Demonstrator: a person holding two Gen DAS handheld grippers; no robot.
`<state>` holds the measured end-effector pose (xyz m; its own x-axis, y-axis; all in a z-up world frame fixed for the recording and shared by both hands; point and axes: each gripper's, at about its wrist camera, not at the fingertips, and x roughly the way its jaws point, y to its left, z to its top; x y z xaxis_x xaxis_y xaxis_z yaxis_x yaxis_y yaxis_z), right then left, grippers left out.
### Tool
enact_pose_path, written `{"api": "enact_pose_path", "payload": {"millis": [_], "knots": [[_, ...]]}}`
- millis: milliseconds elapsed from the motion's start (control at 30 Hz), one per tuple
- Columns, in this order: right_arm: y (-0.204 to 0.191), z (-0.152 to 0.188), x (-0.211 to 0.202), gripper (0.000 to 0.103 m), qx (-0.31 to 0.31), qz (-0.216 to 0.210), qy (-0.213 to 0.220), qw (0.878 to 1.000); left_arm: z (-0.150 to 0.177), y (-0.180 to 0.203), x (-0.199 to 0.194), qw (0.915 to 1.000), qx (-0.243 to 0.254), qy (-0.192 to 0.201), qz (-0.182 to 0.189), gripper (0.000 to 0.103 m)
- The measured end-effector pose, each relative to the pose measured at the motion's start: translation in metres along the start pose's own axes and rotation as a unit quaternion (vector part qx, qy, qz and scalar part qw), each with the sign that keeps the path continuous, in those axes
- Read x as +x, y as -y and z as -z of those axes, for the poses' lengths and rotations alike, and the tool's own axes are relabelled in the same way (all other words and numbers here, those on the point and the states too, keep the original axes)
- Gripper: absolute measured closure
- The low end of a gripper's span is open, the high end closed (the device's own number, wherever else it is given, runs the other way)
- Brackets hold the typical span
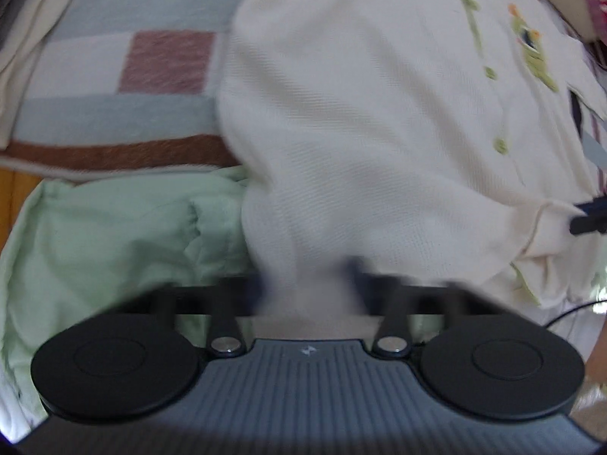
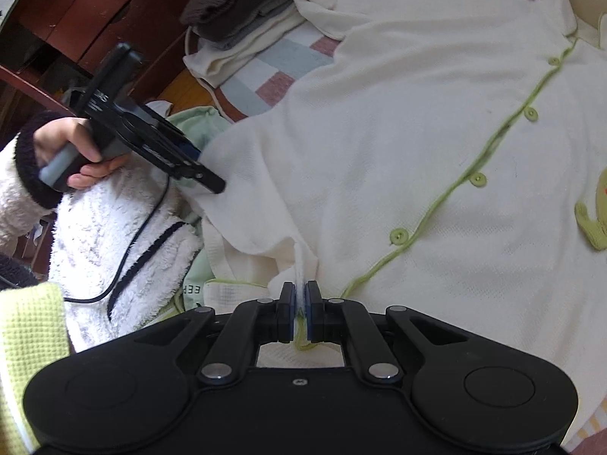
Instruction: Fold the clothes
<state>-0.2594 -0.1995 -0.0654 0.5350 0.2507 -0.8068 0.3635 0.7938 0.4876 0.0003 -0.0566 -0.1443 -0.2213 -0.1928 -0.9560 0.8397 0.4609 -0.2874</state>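
Beside the cream cardigan (image 2: 398, 144) lie folded clothes (image 2: 242, 11).

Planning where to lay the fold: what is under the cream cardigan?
Under the cream cardigan lies a checked blanket of pink, blue and white squares; at its near edge a pale green garment shows. What lies beneath its middle is covered.

The left gripper (image 1: 311, 288) fingertips are smeared by blur and buried in the cream cardigan (image 1: 360, 113) — its right side, with the green appliqué (image 2: 595, 216), is cut off.
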Motion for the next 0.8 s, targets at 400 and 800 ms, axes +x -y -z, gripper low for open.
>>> {"api": "enact_pose_path", "payload": {"millis": [400,800], "knots": [[-0.017,0.019,-0.038,0.097,0.012,-0.117,0.018,0.993,0.06,-0.028,-0.117,0.984,-0.073,0.148,0.066,0.1],[-0.024,0.013,0.01,0.088,0.0,-0.11,-0.068,0.992,0.061,-0.011,-0.088,0.9948,-0.003,0.09,-0.049,0.097]]}}
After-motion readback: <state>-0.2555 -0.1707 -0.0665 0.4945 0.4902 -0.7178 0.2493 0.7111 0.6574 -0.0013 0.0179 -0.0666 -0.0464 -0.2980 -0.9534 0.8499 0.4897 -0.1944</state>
